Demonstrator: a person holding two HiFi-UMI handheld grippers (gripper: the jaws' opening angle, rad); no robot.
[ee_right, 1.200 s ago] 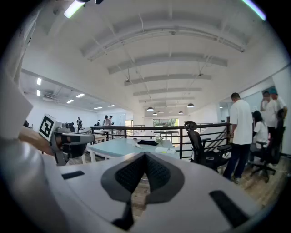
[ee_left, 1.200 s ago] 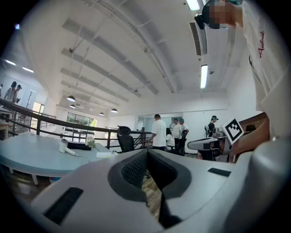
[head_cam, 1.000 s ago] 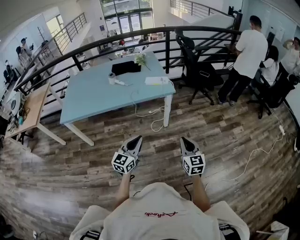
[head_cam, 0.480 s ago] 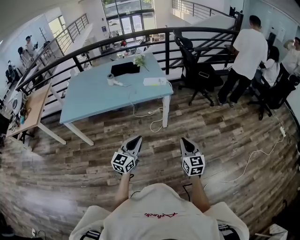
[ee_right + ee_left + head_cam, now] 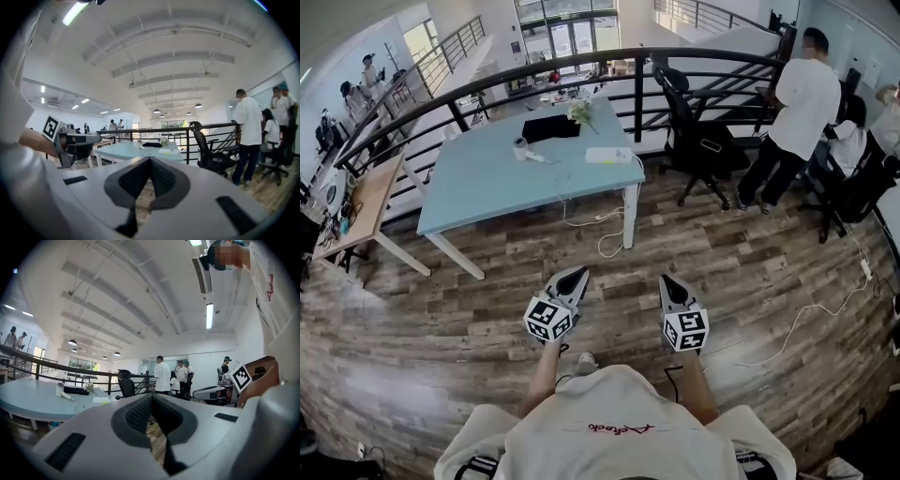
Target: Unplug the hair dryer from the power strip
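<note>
Logged slight advance toward light-blue rectangular table (image 5: pixel 487 192) w/ left gripper (image 5: pixel 574 275) and right gripper (image 5: pixel 668 281) both clamped shut, empty; located small white hair dryer (image 5: pixel 525 150) on table's far half, white cord (image 5: pixel 581 223) hanging off near edge; judged approach only, plug untouched.

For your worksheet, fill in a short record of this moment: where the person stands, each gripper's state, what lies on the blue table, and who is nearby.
place: wooden floor, short of the blue table
left gripper: shut, empty
right gripper: shut, empty
on table: black item, white roll, small plant, white flat item
white cable: hangs from the table to the floor
nearby: person in white shirt, beside a black office chair
task: not yet begun
</note>
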